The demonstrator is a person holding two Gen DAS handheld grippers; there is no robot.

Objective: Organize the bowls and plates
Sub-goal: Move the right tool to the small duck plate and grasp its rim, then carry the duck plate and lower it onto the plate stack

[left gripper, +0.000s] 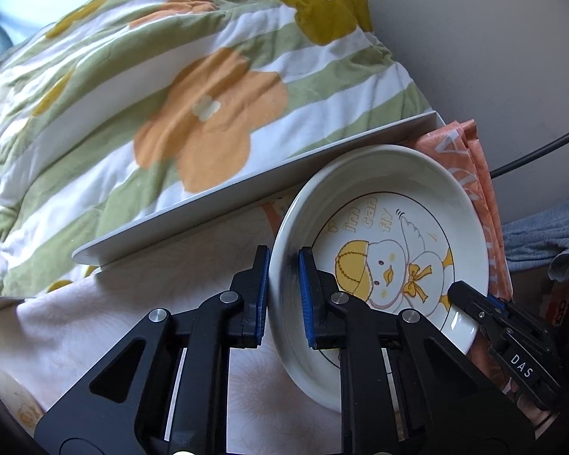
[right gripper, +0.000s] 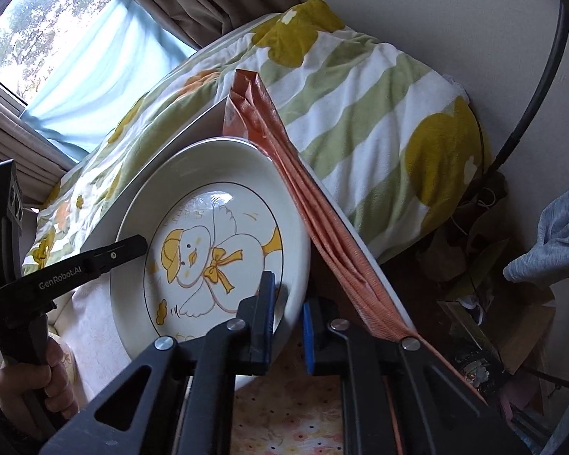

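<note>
Step in hand: two-handed pickup of the duck plate (left gripper: 390, 250). Both grips are on; no lift that I can judge from here.

Left tongs (left gripper: 284, 295): clamped on the plate's rim, one blue pad outside the wall, one inside the well. Right tongs (right gripper: 289, 316): clamped on the opposite rim, same straddle. In the left wrist view the right tongs show at the plate's far edge, so the grips sit roughly across from each other.

Plate location: on the cloth-covered surface (left gripper: 132, 326), near the surface's corner, close to the white raised rail (left gripper: 246, 185) and just beside the folded orange bags (right gripper: 322, 220). It looks tilted in both views, though fisheye distortion could account for much of that, so I can't tell whether it lies flat or is propped on the bags. The flowered quilt (left gripper: 170, 94) lies behind the rail.

No bowls or other plates in view, so the destination is unknown from here.

Next move calls for:
- both hands rising together, level, to avoid twisting the rim between pads
- clearing the rail and bags before any sideways travel
- glazed ceramic on narrow pads: slip risk, so keep it slow.
</note>
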